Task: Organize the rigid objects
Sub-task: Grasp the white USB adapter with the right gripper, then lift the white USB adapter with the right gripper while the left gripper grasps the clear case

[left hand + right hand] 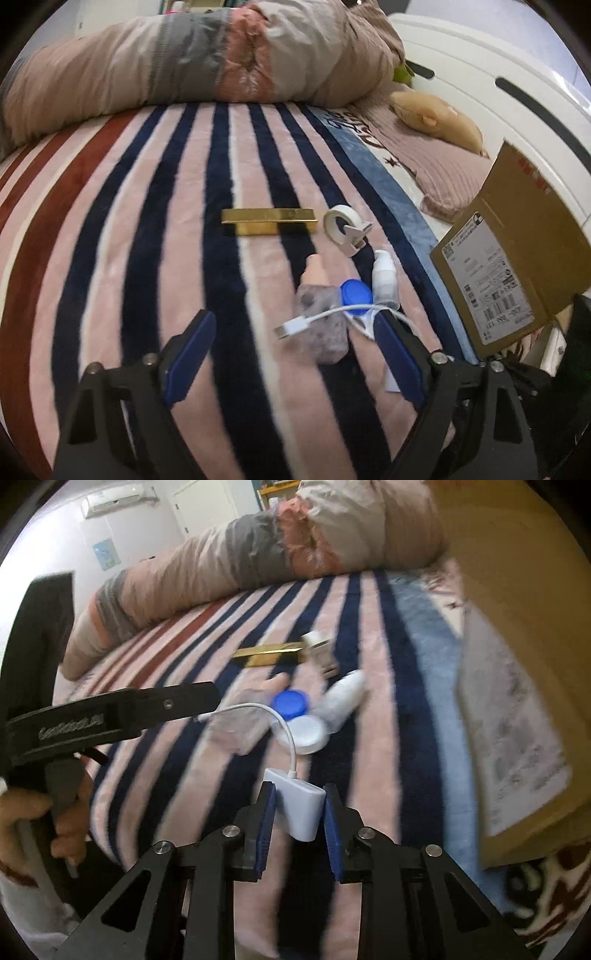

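My right gripper (298,794) is shut on a white adapter box (301,805), held above the striped blanket; its white cable (284,723) arcs away, and the plug end shows in the left wrist view (295,326). My left gripper (295,325) is open and empty over the blanket, and it also shows in the right wrist view (122,709). Ahead lie a gold bar (269,220), a white tape dispenser (347,229), a white pump bottle (384,275), a blue-lidded round case (356,293), and a pink bottle on a grey stone-like block (325,328).
An open cardboard box (513,251) with a shipping label stands at the right, large and blurred in the right wrist view (517,664). A rolled quilt (184,62) lies across the far side. A tan plush toy (436,122) and pink pillow sit by the white headboard.
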The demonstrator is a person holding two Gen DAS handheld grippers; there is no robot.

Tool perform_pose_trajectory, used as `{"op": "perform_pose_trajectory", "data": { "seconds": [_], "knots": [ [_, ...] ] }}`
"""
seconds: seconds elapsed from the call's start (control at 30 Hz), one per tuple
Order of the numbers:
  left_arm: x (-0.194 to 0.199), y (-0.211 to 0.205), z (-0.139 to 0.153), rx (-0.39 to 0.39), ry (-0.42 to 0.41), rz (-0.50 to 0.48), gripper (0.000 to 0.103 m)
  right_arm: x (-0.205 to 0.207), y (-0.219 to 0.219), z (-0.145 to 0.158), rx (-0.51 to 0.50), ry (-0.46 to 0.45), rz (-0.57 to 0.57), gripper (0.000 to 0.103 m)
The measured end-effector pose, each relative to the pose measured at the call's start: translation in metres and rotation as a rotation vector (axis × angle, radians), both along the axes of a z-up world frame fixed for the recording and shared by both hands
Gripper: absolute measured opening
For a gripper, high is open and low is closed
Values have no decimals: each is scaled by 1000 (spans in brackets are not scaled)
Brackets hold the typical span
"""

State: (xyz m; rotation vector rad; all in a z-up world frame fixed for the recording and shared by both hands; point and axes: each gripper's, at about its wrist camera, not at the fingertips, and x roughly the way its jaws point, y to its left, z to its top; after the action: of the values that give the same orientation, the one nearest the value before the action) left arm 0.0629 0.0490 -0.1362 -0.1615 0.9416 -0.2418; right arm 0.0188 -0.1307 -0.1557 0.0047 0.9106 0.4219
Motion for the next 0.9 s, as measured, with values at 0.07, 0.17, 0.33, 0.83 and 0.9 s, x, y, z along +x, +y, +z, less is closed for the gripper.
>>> {"op": "perform_pose_trajectory", "data": {
  "seconds": [0.07, 0.17, 0.33, 0.83, 0.9],
  "knots": [
    [9, -6, -4, 16, 22, -27, 70, 1, -6, -1, -28, -19, -31, 21],
    [13, -16, -12, 37, 58, -68, 57, 3, -12, -3, -52, -33, -60, 21],
    [14, -19, -29, 44, 80, -53, 28, 8, -14, -5, -45, -28, -63, 21],
    [-34, 31, -22, 109, 93, 61, 28, 6, -3, -9, 147, 119, 42, 10],
    [-32, 29, -25, 110, 82, 74, 28, 7, -1, -13, 120, 104, 37, 10]
  ]
}}
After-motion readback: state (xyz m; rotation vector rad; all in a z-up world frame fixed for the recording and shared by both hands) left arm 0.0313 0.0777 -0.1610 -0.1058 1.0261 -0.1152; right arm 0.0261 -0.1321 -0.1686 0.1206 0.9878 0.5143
